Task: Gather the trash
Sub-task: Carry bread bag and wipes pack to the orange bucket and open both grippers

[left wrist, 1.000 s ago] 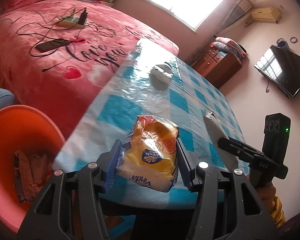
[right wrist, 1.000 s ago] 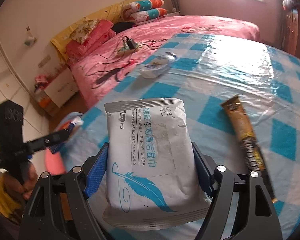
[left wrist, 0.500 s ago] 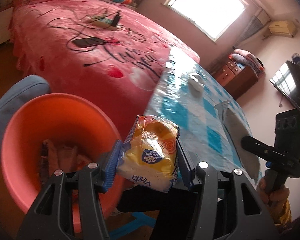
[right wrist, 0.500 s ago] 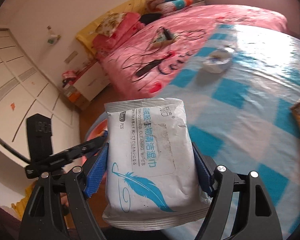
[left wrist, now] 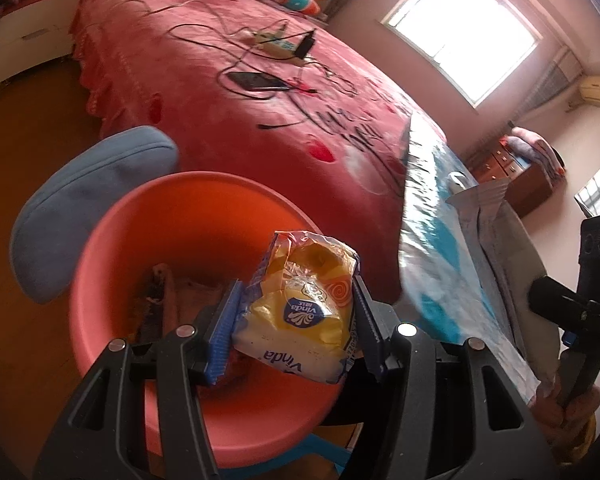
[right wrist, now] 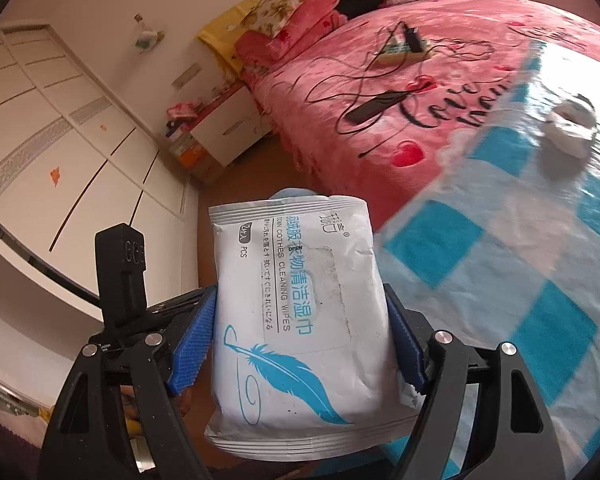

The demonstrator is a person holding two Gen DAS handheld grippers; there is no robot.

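1. Two grippers are in view, each clamped on one item of trash.
2. Left gripper (left wrist: 296, 320): the blue pads press both sides of a yellow Vinda tissue pack (left wrist: 300, 312). The pack hangs over the orange basin (left wrist: 112, 248), which sits on the floor beside the table edge.
3. Basin contents: crumpled wrappers (left wrist: 156, 304) lie at the bottom, partly hidden by the gripper.
4. Right gripper (right wrist: 300, 332): the jaws stand wide, closed on the long edges of a white wet-wipes pack (right wrist: 296, 312) with a blue feather print. The pack is held off the table, at its near-left corner. In the left wrist view it shows edge-on beside the tablecloth.
5. Table (right wrist: 500, 280): covered with a blue and white checked cloth under clear plastic. A crumpled white tissue (right wrist: 572, 128) lies on it near the far edge.
6. Surroundings: a pink bed (left wrist: 240, 128) stands behind the basin, with a phone (left wrist: 256, 80), a power strip (left wrist: 276, 40) and cables on it. A blue cushion (left wrist: 84, 208) is just beside the basin rim.
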